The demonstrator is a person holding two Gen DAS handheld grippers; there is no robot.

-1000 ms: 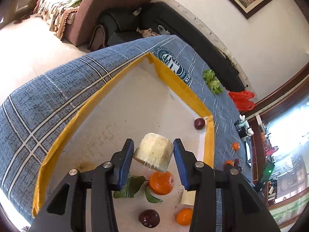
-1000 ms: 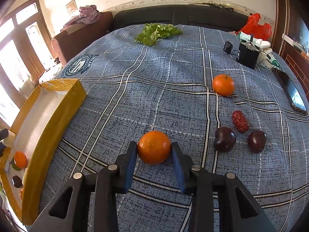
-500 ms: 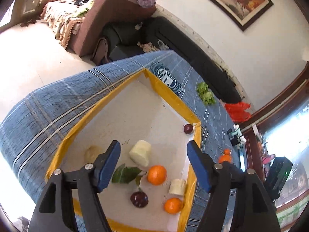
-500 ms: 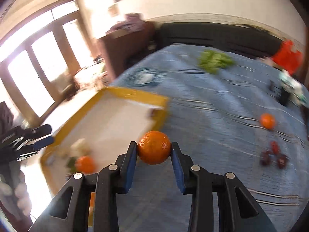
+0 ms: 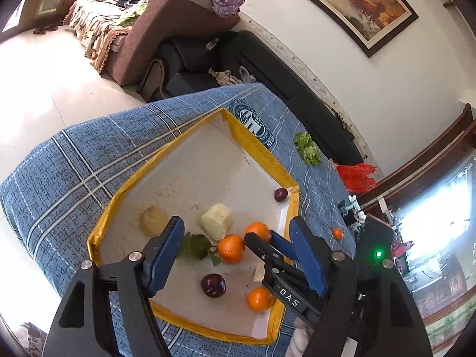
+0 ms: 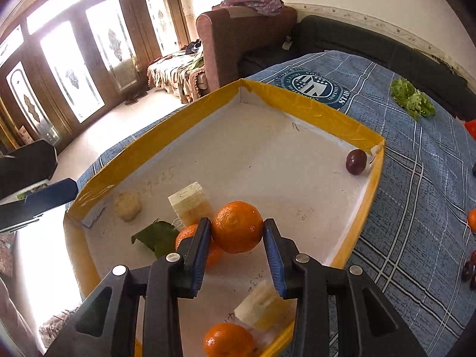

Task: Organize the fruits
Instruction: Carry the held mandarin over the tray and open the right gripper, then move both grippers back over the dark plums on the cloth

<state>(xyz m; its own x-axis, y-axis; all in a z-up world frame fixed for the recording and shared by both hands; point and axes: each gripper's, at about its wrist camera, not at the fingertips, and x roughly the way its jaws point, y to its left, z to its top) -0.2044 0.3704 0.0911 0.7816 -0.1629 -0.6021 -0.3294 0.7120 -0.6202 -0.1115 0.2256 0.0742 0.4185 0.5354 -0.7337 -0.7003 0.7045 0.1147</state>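
Note:
A yellow-rimmed tray [image 5: 261, 151] [image 6: 300, 98] lies on the blue checked cloth. My right gripper [image 6: 238, 238] is shut on an orange [image 6: 237, 226] [image 5: 257, 230] just above the tray floor, beside an orange with leaves [image 5: 231, 248]. My left gripper [image 5: 238, 253] hangs open above the tray's near side with nothing between its fingers. Its blue finger [image 6: 44, 196] shows at the left edge of the right wrist view. In the tray lie a pale cut chunk [image 5: 216, 224] [image 6: 190, 202], a beige lump [image 5: 153, 220], a second pale piece [image 6: 261, 305], another orange [image 5: 259, 298] and two dark plums [image 5: 213, 285] [image 6: 356, 161].
On the cloth beyond the tray lie lettuce [image 6: 412, 99], a loose orange [image 5: 337, 233], dark fruits [image 6: 468, 267] and a red bag [image 5: 355, 175]. Sofas stand behind the table. The table edge drops to the floor on the tray's left.
My left gripper opened, let the pale chunk go into the tray and drew back and up. My right gripper carried its orange from the cloth to over the tray.

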